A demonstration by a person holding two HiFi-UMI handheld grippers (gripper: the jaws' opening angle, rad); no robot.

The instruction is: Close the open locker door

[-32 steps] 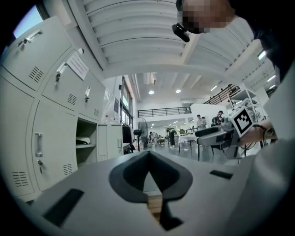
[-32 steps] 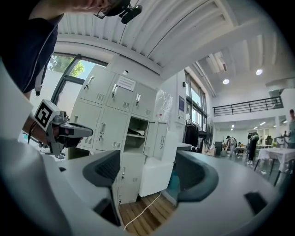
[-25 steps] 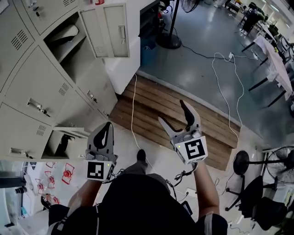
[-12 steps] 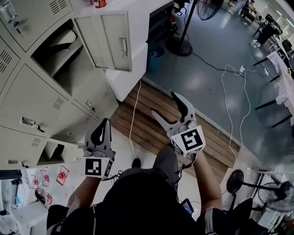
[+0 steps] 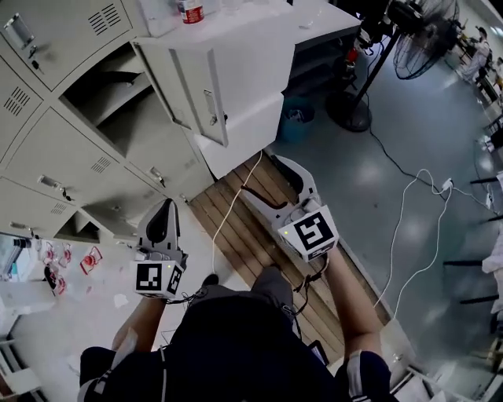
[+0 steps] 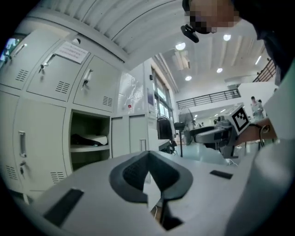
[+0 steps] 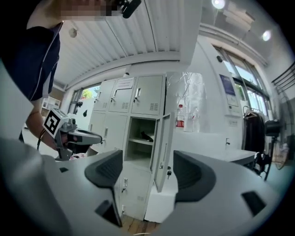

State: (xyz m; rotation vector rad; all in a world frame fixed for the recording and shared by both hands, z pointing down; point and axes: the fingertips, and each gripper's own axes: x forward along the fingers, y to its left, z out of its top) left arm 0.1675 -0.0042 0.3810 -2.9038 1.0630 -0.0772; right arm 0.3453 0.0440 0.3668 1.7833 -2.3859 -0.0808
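Door hangs open on the locker, well apart from the clenched left hand-held gripper and the right hand-held gripper, its empty jaws wide though just closing slightly.

Open locker door beside wht counter; wht cable across wood platform.

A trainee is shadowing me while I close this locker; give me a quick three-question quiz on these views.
1. True or false: the locker door is already shut.
2. The left gripper has its jaws: A together, empty; B clamped on a handle; C round a cable.
3. What stands on the white counter beside the lockers?
Key: 1 false; 2 A; 3 a red-labelled bottle.
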